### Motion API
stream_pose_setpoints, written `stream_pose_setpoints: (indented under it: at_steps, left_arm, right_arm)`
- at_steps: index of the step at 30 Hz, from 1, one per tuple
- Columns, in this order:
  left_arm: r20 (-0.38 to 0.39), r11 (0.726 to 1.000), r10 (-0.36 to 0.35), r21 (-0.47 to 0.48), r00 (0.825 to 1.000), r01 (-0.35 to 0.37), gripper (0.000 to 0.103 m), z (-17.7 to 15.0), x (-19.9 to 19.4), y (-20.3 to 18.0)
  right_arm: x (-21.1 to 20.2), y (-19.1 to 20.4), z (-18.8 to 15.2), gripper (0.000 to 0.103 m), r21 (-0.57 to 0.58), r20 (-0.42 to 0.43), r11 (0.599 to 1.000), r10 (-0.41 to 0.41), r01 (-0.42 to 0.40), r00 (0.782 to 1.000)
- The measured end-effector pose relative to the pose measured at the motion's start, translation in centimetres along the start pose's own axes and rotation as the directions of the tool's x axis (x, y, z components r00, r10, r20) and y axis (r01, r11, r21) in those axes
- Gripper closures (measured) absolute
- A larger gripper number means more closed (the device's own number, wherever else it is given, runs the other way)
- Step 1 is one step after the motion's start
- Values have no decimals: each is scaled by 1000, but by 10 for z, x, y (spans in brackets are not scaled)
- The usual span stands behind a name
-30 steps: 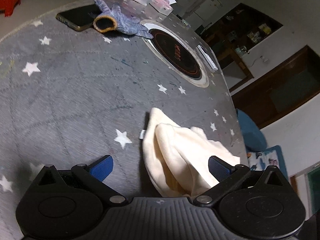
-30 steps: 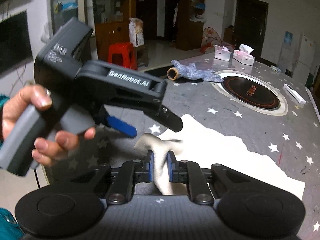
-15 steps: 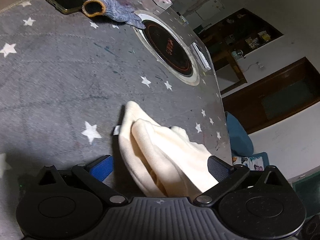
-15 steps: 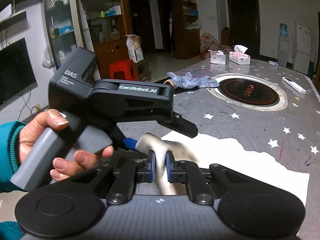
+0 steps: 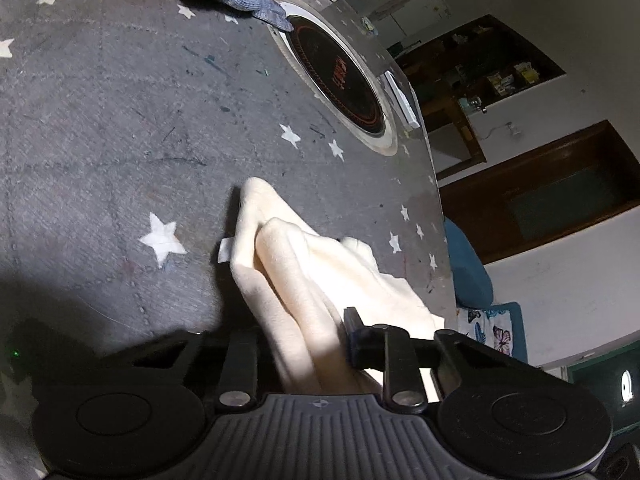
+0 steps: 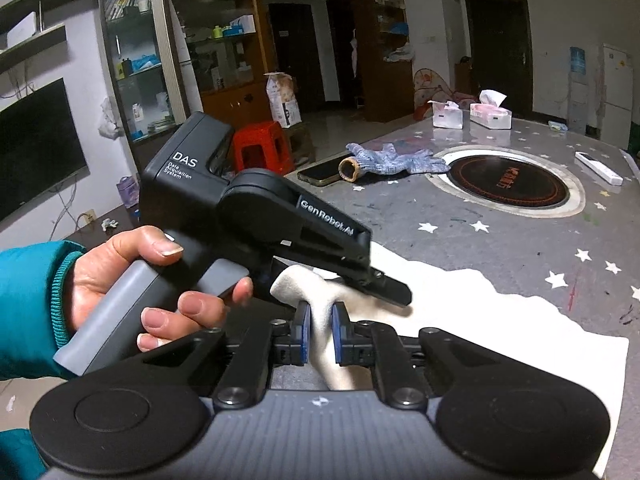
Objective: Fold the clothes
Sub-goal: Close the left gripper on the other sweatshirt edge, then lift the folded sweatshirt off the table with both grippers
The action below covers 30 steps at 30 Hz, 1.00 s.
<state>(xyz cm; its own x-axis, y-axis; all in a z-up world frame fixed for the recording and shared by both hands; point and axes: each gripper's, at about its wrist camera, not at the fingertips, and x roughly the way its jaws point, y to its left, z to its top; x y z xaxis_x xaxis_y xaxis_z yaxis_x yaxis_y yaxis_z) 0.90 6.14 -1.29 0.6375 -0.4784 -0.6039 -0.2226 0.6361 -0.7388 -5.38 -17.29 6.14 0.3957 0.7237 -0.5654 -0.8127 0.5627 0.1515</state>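
Grey star-printed cloth covers the table (image 6: 500, 248), which fills most of both views, with a round dark hob (image 6: 508, 184) sunk into its far middle. Across the near part of the table lies the cream garment (image 6: 500, 328), spread flat toward the right edge in the right wrist view and bunched into thick folds at the end nearest both tools. The left gripper (image 5: 308, 340) has just been closing its jaws, and in its own view the garment's folds (image 5: 304, 280) now fill the gap, the right-hand blue pad pressing into the fabric; the other pad is hidden behind the cloth. From the right wrist view the same tool shows as a black body marked DAS, held by a hand (image 6: 132, 292) in a teal sleeve (image 6: 32, 304), its tips down on the bunched corner. The right gripper (image 6: 320, 332) has its two blue pads drawn close together, pinching a raised ridge of the garment between them. Farther back, a blue-grey knitted glove (image 6: 392, 162) lies just beside the hob, its cuff resting on a dark phone (image 6: 324, 170). Two tissue boxes (image 6: 470, 114) stand at the far edge, and a white remote (image 6: 598, 168) lies to the right of the hob. A small white label (image 5: 225, 250) sticks out from the garment's left fold.
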Motion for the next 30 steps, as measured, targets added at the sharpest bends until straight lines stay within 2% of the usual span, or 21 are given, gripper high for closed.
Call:
stream_pose_setpoints:
  at_steps: [3, 6, 10, 12, 14, 17, 21, 30]
  left_arm:
    - [3, 1000, 10, 21, 1000, -10, 80, -1, 0, -2]
    - [6, 999, 22, 45, 1000, -22, 80, -2, 1, -4]
    - [10, 995, 44, 88, 999, -45, 80, -4, 1, -10]
    - [11, 993, 53, 104, 999, -54, 80, -4, 1, -13]
    - [12, 992, 59, 114, 998, -60, 79, -4, 1, -13]
    - [12, 991, 68, 116, 998, -69, 78, -5, 2, -15]
    - [9, 988, 83, 131, 996, -84, 77, -4, 3, -18]
    - [6, 981, 110, 163, 994, -110, 77, -5, 5, -24]
  right_arm:
    - [-8, -10, -3, 80, 23, 11, 999, -33, 33, 999]
    - [-15, -21, -7, 79, 51, 20, 996, -76, 75, 997]
    - [-27, -50, -16, 77, 132, 8, 975, -179, 176, 984]
    - [-32, -71, -23, 76, 193, -14, 952, -240, 239, 971]
    - [-37, -89, -31, 70, 243, -33, 923, -299, 298, 954]
    - [-47, -117, -46, 66, 327, -49, 878, -353, 349, 934]
    - [-53, -139, -55, 53, 381, -50, 849, -377, 366, 925]
    - [-42, -161, -61, 46, 440, -33, 824, -381, 356, 924]
